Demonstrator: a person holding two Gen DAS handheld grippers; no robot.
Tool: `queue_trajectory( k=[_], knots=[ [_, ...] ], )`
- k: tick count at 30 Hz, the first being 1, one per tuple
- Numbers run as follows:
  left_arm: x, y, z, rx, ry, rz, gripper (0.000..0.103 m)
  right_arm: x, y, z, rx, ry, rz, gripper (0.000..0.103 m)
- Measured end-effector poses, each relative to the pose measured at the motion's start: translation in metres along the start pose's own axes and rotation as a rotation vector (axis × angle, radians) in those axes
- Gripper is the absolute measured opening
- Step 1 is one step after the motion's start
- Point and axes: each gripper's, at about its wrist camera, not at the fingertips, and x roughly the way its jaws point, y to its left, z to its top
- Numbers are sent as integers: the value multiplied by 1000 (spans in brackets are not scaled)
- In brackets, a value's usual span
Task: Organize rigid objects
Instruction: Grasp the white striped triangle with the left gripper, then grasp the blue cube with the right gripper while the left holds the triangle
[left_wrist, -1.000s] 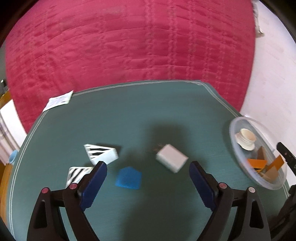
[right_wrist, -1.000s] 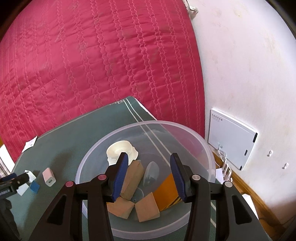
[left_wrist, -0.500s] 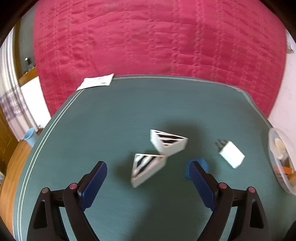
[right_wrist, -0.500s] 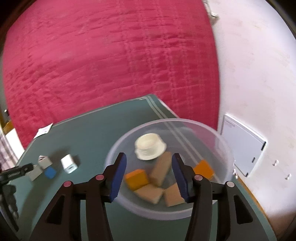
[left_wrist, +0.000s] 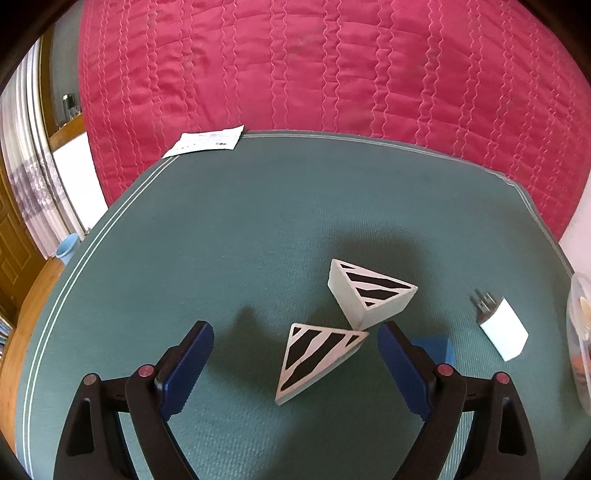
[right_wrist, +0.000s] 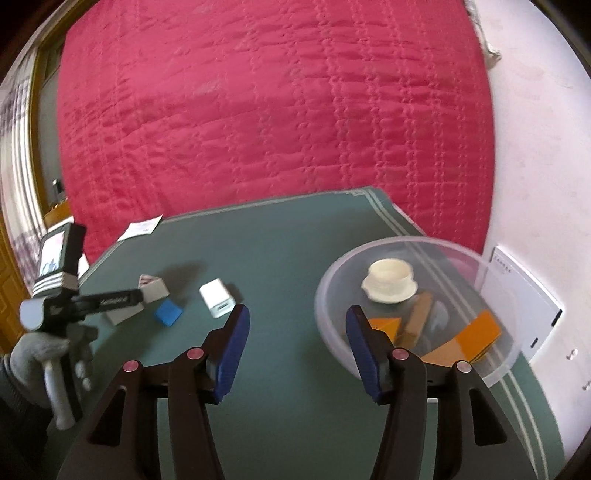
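My left gripper (left_wrist: 295, 354) is open and empty above the green table, with a striped white triangular block (left_wrist: 317, 356) lying between its fingers. A second striped triangular block (left_wrist: 369, 293) lies just beyond it. A blue block (left_wrist: 434, 347) sits partly hidden behind the right finger, and a white charger plug (left_wrist: 502, 332) lies further right. My right gripper (right_wrist: 295, 347) is open and empty just left of the clear plastic bowl (right_wrist: 332, 317), which holds a cream cup (right_wrist: 389, 280) and several orange and tan blocks. The left gripper (right_wrist: 88, 301) shows over the blocks at the left.
A white paper slip (left_wrist: 207, 142) lies at the table's far left corner. A red quilted bed (left_wrist: 332, 66) stands behind the table. A white wall panel (right_wrist: 524, 295) is right of the bowl. A light blue cup (left_wrist: 67, 249) stands off the table's left edge.
My left gripper has swung left from the charger and blue block and closed in over the near striped block. My right gripper has pulled back and left out of the bowl.
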Motion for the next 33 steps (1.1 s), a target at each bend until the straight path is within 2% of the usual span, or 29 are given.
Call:
queue_trajectory(
  k=[4, 6, 7, 10, 14, 21, 33],
  knots=[
    [9, 5, 0, -34, 28, -2, 91, 4, 11, -6, -22, 26, 23, 56],
    [13, 8, -1, -46, 43, -16, 78, 8, 16, -8, -32, 42, 33, 56],
    [13, 8, -2, -47, 47, -19, 77, 10, 17, -9, -36, 50, 38, 56],
    [9, 9, -3, -45, 36, -26, 64, 18, 22, -10, -43, 89, 68, 56],
    [5, 11, -7, -40, 25, -45, 44, 30, 29, -12, -52, 151, 115, 56],
    [-10, 16, -20, -12, 7, -119, 43, 53, 48, -12, -88, 242, 189, 56],
    [-30, 27, -28, 15, -63, -137, 43, 122, 95, -6, -138, 404, 345, 56]
  ],
)
